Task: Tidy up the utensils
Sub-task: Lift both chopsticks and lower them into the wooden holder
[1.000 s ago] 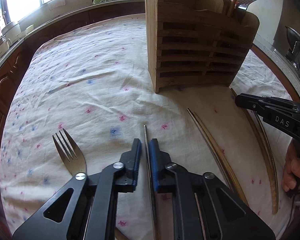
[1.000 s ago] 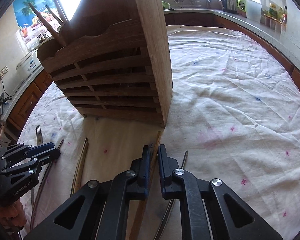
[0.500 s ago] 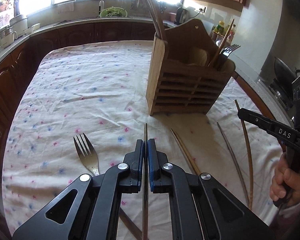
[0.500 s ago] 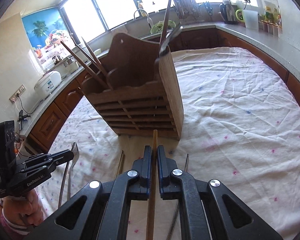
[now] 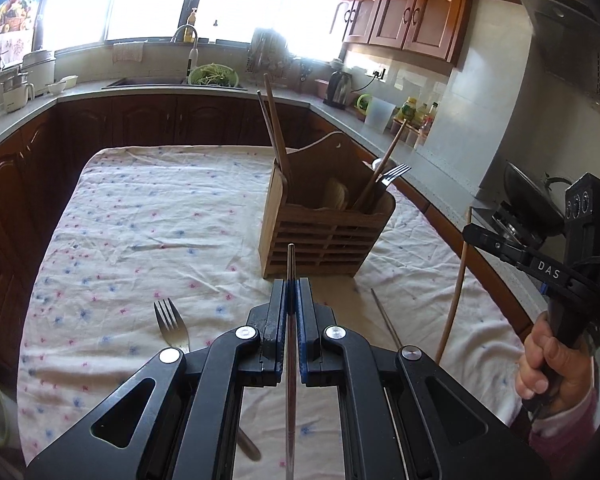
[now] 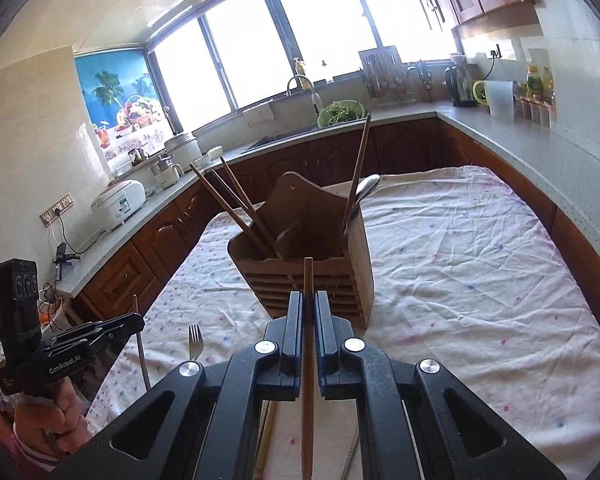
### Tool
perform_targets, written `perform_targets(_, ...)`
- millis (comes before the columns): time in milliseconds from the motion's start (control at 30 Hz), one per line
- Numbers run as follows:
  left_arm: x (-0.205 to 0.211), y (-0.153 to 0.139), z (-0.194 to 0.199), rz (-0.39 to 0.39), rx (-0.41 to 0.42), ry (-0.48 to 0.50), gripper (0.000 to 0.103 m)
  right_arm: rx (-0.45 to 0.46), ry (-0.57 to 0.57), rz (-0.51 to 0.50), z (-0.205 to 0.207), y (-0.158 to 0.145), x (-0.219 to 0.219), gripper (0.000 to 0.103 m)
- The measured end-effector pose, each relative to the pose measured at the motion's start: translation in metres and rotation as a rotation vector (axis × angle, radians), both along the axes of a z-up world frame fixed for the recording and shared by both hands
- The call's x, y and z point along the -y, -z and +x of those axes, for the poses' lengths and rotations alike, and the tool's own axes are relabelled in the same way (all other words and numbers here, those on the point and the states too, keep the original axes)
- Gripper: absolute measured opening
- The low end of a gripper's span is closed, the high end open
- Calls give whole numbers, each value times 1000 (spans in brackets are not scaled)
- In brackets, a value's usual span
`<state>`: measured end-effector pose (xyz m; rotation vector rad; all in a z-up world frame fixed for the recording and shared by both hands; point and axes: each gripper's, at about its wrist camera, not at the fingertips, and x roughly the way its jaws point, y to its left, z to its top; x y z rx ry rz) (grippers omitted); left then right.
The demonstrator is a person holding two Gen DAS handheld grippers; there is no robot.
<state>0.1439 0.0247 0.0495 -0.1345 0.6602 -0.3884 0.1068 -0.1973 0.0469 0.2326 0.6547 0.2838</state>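
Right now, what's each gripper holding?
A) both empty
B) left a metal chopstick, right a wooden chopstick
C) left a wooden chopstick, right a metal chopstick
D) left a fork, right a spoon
B. The left gripper is shut on a thin metal chopstick, and the right gripper is shut on a wooden chopstick; the fork lies on the tablecloth.

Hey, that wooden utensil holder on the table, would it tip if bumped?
Possibly: the wooden holder stands tall on a wrinkled tablecloth, and long chopsticks lean out above its rim. Its broad, boxy base probably resists light nudges.
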Motion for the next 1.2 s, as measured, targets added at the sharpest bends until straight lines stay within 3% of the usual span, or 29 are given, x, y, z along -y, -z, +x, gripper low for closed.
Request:
perform_targets(600,-8,-47,-11,-56,137,-18,4,138,27,-6,-6,-47,7,5)
perform_targets(1200,3,-86,27,-64,247,-30,4,211,60,7,24,-77,16,5)
